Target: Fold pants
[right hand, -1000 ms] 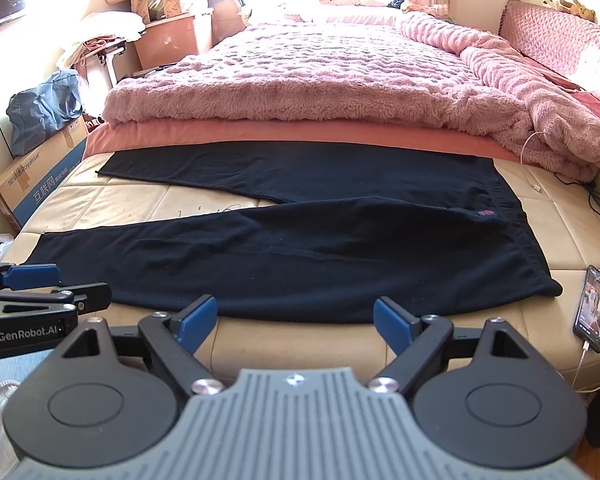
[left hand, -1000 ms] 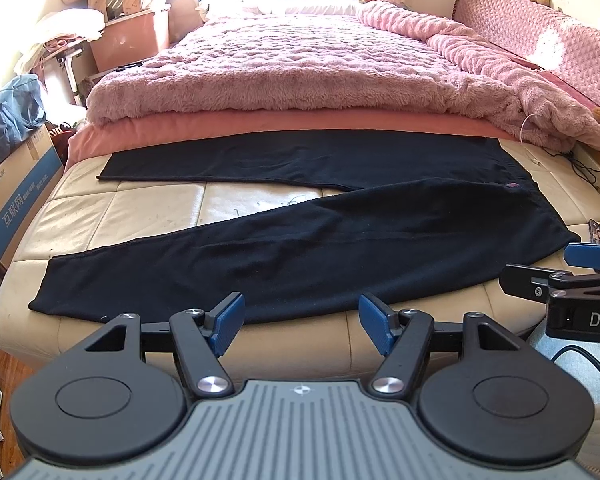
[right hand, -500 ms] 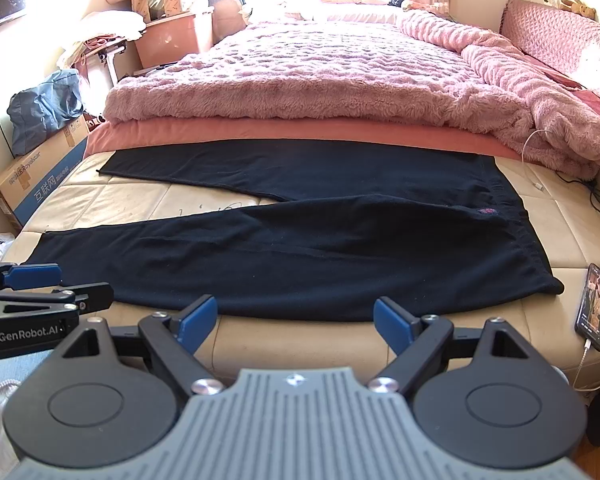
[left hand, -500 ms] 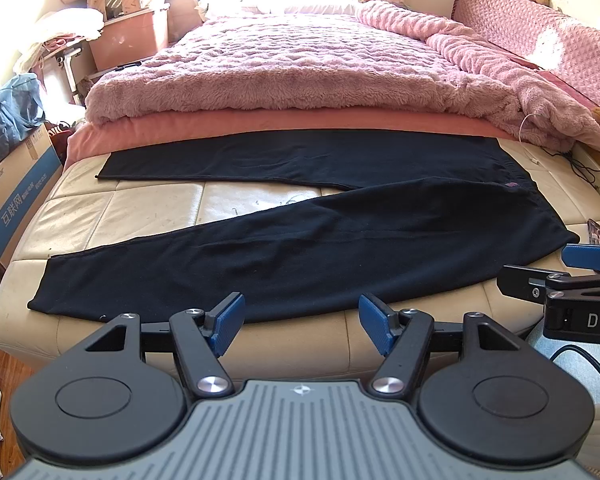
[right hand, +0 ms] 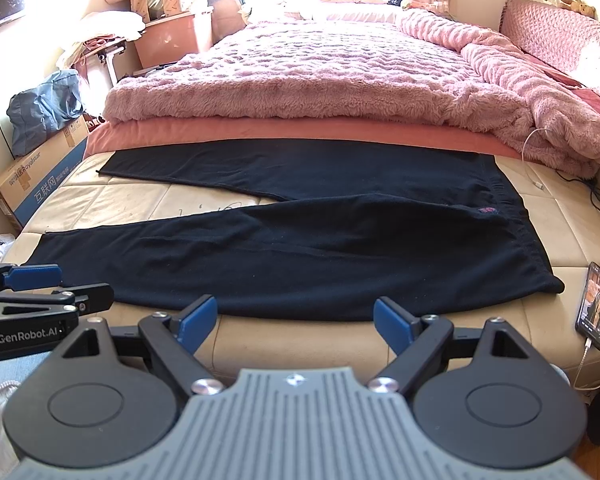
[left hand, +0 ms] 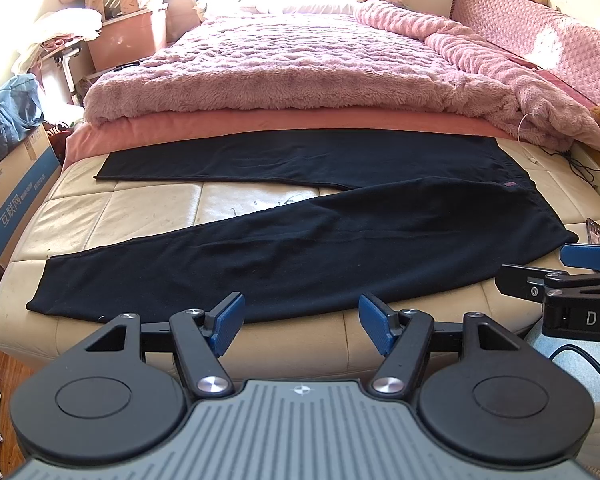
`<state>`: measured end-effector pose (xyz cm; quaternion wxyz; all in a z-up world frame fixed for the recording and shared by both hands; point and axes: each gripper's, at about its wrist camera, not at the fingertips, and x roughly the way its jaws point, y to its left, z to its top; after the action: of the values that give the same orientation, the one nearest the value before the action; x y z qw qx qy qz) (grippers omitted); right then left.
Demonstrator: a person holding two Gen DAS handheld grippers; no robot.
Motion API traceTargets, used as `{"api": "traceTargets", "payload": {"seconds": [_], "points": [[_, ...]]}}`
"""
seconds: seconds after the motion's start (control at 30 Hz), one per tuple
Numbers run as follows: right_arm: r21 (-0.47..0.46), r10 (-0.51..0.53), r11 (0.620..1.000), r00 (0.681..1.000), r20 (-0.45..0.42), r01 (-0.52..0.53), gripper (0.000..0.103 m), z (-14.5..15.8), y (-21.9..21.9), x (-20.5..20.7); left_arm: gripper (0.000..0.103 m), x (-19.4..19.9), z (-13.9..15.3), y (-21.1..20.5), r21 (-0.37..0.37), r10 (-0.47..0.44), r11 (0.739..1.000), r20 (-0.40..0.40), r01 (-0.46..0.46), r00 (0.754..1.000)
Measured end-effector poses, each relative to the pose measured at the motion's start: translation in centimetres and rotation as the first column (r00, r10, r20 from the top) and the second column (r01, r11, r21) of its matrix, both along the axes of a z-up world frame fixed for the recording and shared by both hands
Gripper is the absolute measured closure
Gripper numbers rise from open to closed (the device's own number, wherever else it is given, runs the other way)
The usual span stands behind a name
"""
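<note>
One pair of dark navy fleece pants [left hand: 308, 240] lay flat across the foot of a cream quilted mattress [left hand: 140, 208], its two legs spread in a V toward the left, waistband at right. Two black grippers with blue pads hovered just short of the near leg: the left gripper [left hand: 301, 322] and the right gripper [right hand: 295, 322], both wide open and empty. One smartphone [right hand: 595, 305] rested beside the waistband
</note>
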<state>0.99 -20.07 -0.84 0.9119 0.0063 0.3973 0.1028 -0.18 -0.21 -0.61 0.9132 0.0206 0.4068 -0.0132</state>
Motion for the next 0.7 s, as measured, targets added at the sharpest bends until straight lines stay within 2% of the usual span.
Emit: {"api": "traceTargets", "payload": {"seconds": [0.7], "points": [[0.007, -0.001, 1.000, 1.000, -0.004, 0.001, 0.021, -0.07, -0.09, 0.12, 0.026, 0.03, -0.32, -0.46, -0.004, -0.001, 1.000, -0.004, 0.001, 1.000]]}}
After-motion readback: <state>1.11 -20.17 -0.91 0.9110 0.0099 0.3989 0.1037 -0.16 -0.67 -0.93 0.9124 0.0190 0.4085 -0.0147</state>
